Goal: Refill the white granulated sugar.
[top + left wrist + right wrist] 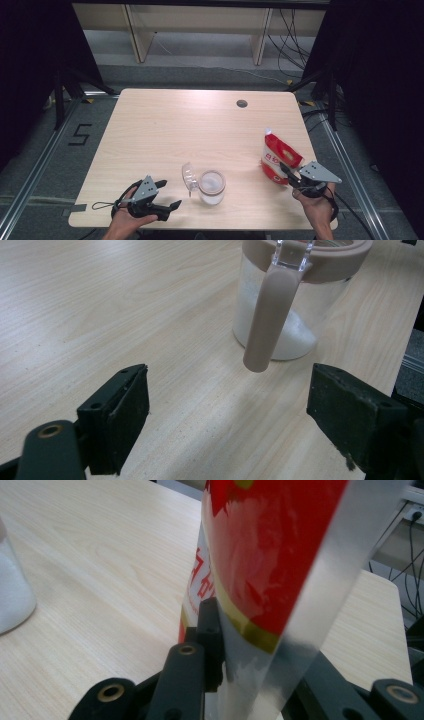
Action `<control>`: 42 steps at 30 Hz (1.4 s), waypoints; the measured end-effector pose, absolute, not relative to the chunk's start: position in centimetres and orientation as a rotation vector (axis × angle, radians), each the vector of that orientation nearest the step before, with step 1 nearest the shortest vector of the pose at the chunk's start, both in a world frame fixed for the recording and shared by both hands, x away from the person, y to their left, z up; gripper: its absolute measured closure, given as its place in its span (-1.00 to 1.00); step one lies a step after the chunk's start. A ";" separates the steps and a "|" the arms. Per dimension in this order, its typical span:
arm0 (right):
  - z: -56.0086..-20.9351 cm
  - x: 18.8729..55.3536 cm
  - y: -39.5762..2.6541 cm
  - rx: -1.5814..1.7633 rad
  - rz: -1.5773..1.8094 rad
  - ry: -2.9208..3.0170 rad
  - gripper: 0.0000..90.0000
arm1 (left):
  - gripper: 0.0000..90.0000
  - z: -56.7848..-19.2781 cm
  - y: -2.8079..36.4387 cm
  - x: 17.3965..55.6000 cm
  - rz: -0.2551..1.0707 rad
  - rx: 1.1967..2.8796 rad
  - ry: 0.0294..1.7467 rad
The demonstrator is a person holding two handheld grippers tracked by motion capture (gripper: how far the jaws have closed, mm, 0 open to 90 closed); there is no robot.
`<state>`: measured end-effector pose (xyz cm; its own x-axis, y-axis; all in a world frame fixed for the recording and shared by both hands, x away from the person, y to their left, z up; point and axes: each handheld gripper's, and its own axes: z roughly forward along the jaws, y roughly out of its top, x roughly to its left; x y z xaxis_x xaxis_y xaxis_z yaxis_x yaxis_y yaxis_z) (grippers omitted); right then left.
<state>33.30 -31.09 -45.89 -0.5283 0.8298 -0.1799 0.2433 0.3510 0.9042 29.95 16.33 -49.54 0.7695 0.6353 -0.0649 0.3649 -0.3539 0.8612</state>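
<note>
The red-and-white pouch (277, 159) stands near the right edge of the worktop (165, 130), its torn top corner tilted up. The right claw (289, 176) is clamped on the pouch's lower sealed edge, probably so the bag can be lifted and tipped toward the jar. In the right gripper view the film (280, 580) sits pinched between the black jaws, too close and blurred for its print to be read.

The clear jar (212, 187) sits near the front edge, well apart from the pouch, its hinged lid (188, 176) flipped open to the left so the mouth is free. White grains lie in its bottom; how full it is I cannot tell.

The left claw (167, 196) rests just beside the jar with jaws wide apart and nothing between them, seemingly ready to steady it. The left gripper view cuts off the jar's rim (320, 260); a beige strap (267, 315) hangs down its front.
</note>
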 end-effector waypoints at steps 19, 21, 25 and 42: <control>-45.4 31.8 -31.4 1.023 1.225 1.835 0.13 | -0.63 -49.6 16.3 29.9 0.344 1.985 0.756; -45.3 31.4 -31.4 1.033 1.238 1.816 0.05 | -0.63 -49.6 16.3 30.0 0.343 1.989 0.756; -45.3 30.9 -31.7 1.066 1.263 1.764 -0.08 | -0.63 -49.5 16.3 30.0 0.353 1.992 0.752; -46.2 28.5 -31.9 1.120 1.274 1.800 -0.24 | -0.63 -49.4 16.2 30.2 0.338 1.974 0.748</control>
<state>28.53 -31.89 -46.18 -0.4191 0.9073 -0.0344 0.2688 0.1602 0.9498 30.18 16.16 -49.40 0.7734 0.6299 -0.0708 0.3635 -0.3492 0.8636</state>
